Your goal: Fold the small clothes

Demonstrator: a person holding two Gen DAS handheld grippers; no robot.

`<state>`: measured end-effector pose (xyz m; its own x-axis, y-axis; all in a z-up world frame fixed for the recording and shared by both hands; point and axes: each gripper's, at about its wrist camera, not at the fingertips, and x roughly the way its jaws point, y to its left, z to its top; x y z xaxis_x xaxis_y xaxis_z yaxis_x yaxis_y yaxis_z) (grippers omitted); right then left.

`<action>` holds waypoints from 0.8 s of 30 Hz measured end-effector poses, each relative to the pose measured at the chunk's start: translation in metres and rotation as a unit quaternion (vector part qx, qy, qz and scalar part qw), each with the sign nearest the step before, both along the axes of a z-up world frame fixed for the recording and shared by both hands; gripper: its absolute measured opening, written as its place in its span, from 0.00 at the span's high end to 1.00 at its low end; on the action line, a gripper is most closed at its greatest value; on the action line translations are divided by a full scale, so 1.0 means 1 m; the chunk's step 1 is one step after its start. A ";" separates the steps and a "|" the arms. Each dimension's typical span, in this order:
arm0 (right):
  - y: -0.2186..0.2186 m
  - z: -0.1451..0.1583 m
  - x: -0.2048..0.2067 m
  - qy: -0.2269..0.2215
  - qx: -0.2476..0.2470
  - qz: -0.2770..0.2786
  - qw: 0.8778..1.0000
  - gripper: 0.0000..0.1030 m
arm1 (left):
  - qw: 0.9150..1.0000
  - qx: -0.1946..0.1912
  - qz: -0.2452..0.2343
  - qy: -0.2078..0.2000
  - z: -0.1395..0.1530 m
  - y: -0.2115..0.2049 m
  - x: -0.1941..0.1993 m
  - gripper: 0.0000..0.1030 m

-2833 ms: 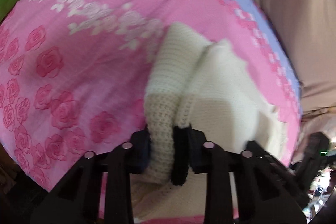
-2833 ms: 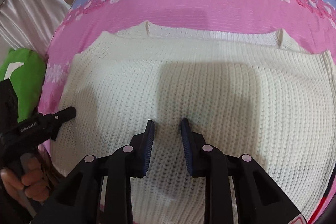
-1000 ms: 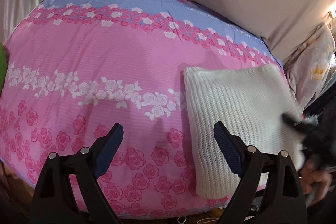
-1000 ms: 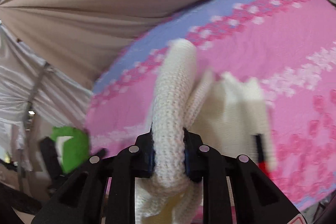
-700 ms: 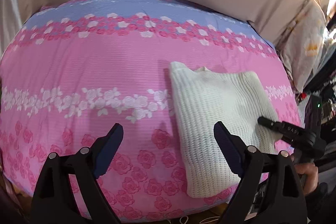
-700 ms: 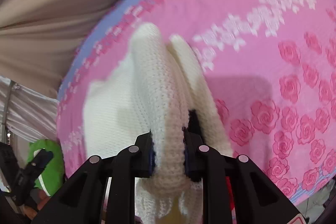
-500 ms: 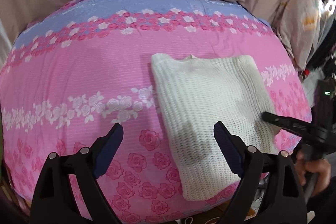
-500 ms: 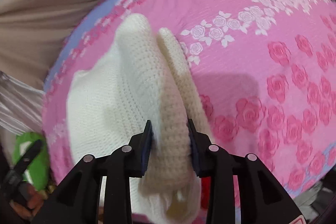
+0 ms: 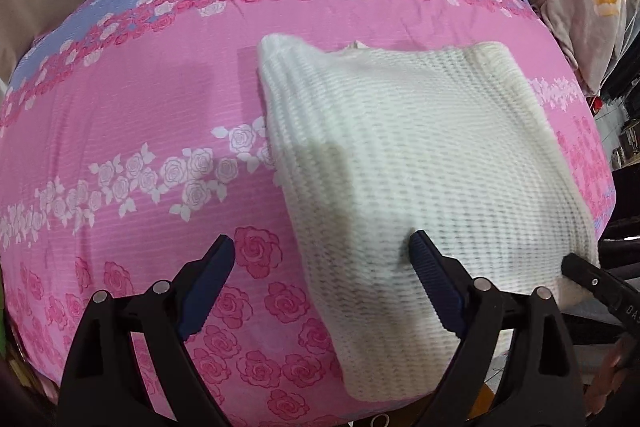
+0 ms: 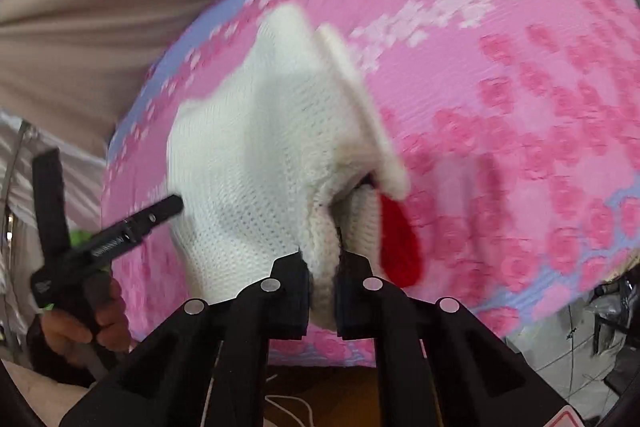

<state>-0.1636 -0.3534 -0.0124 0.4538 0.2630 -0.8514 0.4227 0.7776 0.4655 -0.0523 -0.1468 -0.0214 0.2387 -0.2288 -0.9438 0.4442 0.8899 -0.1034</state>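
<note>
Jaws first: your right gripper [image 10: 322,279] is pinched tight on a bunched corner of the sweater [image 9: 420,163], while your left gripper [image 9: 320,267] stands wide apart, holding nothing, one finger [image 9: 434,283] over the knit and the other over bare sheet.

That sweater sits folded on the bed [image 9: 140,115], toward its right side, with its near end hanging over the front edge. From the right wrist view, the corner you hold is lifted and the layers fan apart there, with a gap between the top flap and what lies under it. Something red [image 10: 400,243] shows just beside that gap; the blur makes it hard to name.

Watch the risks now. Pull that corner further and, I'd say, the whole stack drags with it, because thick knit clings to itself and nothing pins the far side. Your left jaws are clear of the cloth, so they give no anchor. Let go too high and the flap could flop back crooked, undoing the neat edge. Worse, the overhang at the front edge could tip the bundle off the bed if you tug toward yourself. Lay the corner down low and slow, and bring the left down onto the knit before you release.
</note>
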 end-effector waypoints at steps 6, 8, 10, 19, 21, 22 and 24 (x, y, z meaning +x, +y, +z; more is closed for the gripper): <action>-0.004 -0.042 -0.001 0.071 -0.007 0.024 0.997 0.91 | 0.999 0.027 -0.024 -0.013 -0.007 -0.018 -0.005 0.15; -0.008 -0.014 0.004 0.049 -0.011 0.005 0.999 0.82 | 0.999 0.031 -0.025 -0.026 -0.004 -0.018 -0.005 0.15; -0.014 0.012 0.007 0.019 -0.018 -0.009 1.000 0.74 | 0.999 0.032 -0.026 -0.024 -0.005 -0.017 -0.004 0.15; -0.015 0.013 0.131 -0.007 -0.083 0.052 0.995 0.72 | 0.999 0.030 -0.015 -0.023 -0.004 -0.014 0.002 0.14; -0.015 0.005 0.150 -0.005 -0.083 0.058 0.995 0.85 | 0.998 0.038 -0.021 -0.035 0.000 -0.014 0.001 0.14; -0.015 0.011 0.151 -0.026 -0.075 0.056 0.995 0.86 | 0.998 0.042 -0.025 -0.044 0.002 -0.014 0.000 0.14; -0.021 0.016 0.152 -0.049 -0.073 0.049 0.995 0.86 | 0.997 0.046 -0.031 -0.057 0.006 -0.013 -0.001 0.14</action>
